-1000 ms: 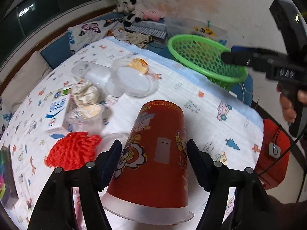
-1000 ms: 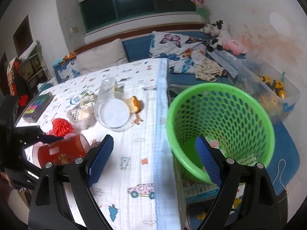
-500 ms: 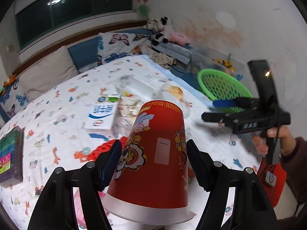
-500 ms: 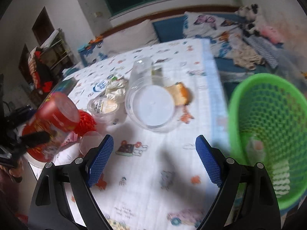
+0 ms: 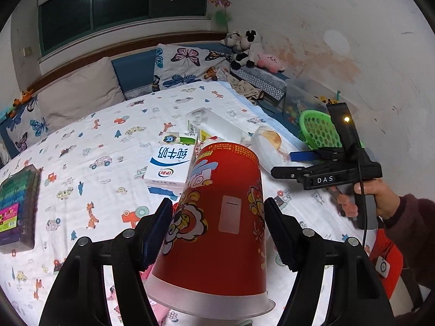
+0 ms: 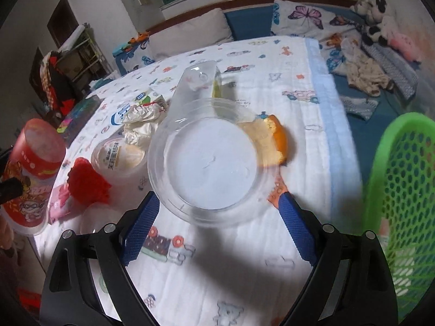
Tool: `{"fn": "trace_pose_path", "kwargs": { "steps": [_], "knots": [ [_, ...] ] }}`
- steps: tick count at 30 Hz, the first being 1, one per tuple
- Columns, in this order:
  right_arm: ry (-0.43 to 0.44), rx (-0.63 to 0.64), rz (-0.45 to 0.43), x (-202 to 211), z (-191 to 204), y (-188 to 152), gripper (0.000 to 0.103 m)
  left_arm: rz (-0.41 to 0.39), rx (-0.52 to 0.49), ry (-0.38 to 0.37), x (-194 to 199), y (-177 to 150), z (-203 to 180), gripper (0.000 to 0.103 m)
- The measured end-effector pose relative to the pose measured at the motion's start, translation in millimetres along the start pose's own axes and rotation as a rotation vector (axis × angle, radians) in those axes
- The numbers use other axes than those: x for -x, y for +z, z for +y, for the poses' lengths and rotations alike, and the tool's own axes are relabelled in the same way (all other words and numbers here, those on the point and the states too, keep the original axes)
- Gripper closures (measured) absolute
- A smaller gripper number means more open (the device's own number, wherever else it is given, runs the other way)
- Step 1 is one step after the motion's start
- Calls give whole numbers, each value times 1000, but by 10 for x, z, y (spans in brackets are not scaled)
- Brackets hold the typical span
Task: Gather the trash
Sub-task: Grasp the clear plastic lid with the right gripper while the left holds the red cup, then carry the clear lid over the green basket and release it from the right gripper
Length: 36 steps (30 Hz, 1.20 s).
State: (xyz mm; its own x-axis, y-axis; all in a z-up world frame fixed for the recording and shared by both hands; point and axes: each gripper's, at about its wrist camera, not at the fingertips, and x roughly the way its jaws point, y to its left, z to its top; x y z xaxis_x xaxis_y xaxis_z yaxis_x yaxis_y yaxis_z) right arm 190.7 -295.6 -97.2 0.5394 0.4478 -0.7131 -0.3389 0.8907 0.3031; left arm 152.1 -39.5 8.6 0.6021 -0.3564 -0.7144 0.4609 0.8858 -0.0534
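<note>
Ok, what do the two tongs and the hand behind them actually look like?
Both are black plastic frames with silver bolts. The left tongs have dark blue ribbed pads; the right tongs have brighter blue ones. The right body reads "DAS", shows a yellow light and trails a black cable. The hand is bare, with a maroon sleeve.

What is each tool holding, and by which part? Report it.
Left tool grips the upside-down red paper cup across its side walls, near the rim. Right tool is open and holds nothing.
</note>
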Motion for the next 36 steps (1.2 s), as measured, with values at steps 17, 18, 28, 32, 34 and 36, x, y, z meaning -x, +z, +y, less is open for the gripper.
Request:
{"fn": "trace_pose_path", "kwargs": {
  "steps": [17, 18, 28, 32, 34, 36],
  "knots": [
    [39, -26, -34, -108, -13, 171, 8, 9, 13, -10, -91, 7, 22, 37],
    [40, -25, -36, -104, -11, 179, 8, 10, 14, -11, -97, 9, 27, 37],
    [2, 5, -75, 141, 85, 78, 10, -7, 3, -24, -95, 52, -44, 37],
    [-21, -14, -107, 371, 30, 16, 10, -15, -4, -37, -92, 114, -136, 37],
    [-33, -26, -127, 504, -23, -13, 10, -19, -12, -45, -95, 154, -194, 37],
    [-64, -41, -150, 665, -106, -50, 10, -25, -26, -57, -103, 210, -276, 37]
  ]
}}
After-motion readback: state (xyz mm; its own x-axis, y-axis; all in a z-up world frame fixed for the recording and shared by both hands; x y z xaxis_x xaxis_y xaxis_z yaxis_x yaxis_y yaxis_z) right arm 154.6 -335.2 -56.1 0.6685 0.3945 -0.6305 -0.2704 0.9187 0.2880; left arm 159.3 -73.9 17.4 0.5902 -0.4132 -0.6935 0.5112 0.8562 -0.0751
